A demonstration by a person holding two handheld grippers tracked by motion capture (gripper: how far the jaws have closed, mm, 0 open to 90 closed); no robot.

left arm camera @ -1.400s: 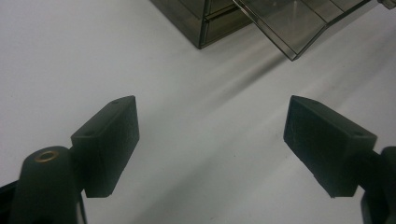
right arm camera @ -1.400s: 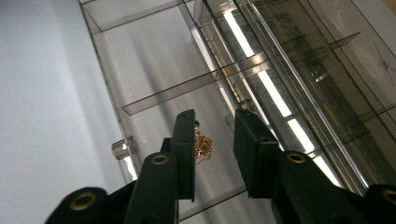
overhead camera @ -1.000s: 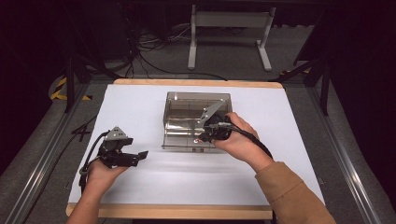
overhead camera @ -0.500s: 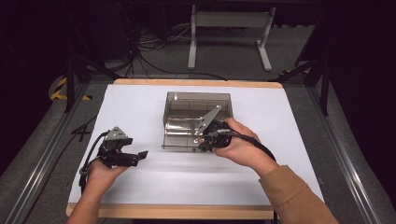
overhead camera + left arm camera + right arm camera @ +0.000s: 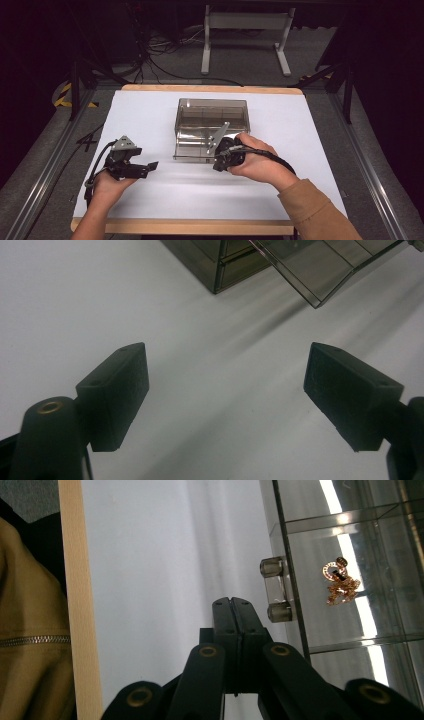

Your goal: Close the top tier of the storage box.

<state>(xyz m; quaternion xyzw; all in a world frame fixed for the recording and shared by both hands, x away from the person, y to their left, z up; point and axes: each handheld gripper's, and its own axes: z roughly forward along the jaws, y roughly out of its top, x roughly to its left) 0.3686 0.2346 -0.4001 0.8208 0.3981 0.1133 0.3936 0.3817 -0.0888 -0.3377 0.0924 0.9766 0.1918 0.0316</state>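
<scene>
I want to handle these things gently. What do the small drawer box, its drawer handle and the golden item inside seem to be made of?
The drawer box looks like smoke-tinted clear plastic, glossy: inner dividers show through it and light reflects off it. The drawer handle seems to be clear or frosted plastic with rounded ends. The golden item looks like shiny gold-coloured metal, probably jewellery with a chain; real gold or plating cannot be told.
</scene>
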